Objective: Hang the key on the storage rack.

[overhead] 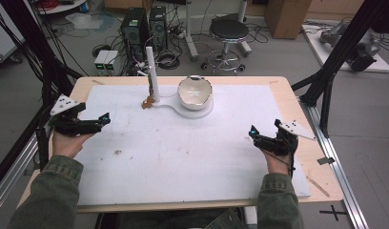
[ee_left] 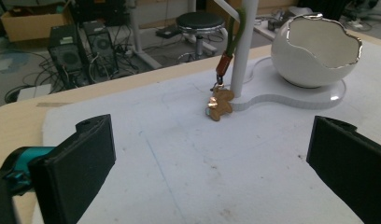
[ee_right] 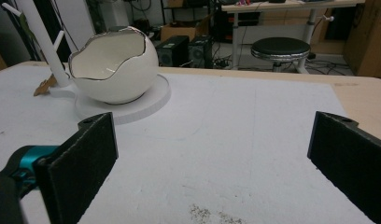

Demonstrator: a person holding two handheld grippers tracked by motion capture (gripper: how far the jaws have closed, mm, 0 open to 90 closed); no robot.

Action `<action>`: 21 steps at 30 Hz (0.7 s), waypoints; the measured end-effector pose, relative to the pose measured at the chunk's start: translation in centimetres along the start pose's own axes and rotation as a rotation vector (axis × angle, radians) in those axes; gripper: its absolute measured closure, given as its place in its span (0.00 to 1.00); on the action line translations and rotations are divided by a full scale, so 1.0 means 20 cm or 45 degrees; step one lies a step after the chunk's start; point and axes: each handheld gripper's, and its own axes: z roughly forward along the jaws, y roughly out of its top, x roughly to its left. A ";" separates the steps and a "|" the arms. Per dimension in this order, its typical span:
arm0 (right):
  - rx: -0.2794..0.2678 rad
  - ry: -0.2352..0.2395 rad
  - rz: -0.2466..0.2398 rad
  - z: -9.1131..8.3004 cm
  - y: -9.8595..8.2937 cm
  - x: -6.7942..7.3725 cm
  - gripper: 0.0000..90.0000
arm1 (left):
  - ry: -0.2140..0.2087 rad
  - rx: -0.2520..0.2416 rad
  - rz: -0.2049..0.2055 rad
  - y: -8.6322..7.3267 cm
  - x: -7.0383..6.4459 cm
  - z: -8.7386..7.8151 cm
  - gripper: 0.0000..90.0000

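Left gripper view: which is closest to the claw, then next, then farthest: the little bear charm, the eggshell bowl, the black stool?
1. Bear charm, hanging by the white post, on the mat ahead.
2. Eggshell bowl, farther back, to the right.
3. Black stool, on the floor beyond the table.

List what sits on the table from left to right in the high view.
Left gripper → brown bear-shaped keychain → white upright post → white eggshell-shaped bowl → right gripper.

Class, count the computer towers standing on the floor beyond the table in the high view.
2: the left tower and the right tower stand side by side behind the table's far edge; others may be hidden.
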 end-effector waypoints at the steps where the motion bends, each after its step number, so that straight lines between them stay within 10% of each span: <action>1: -0.005 -0.003 0.003 0.00 0.00 0.00 0.01 | 0.003 -0.012 -0.002 -0.01 0.01 -0.01 0.02; 21: -0.002 0.009 -0.010 0.00 -0.01 0.00 0.01 | 0.079 -0.122 -0.140 -0.22 0.09 -0.17 0.02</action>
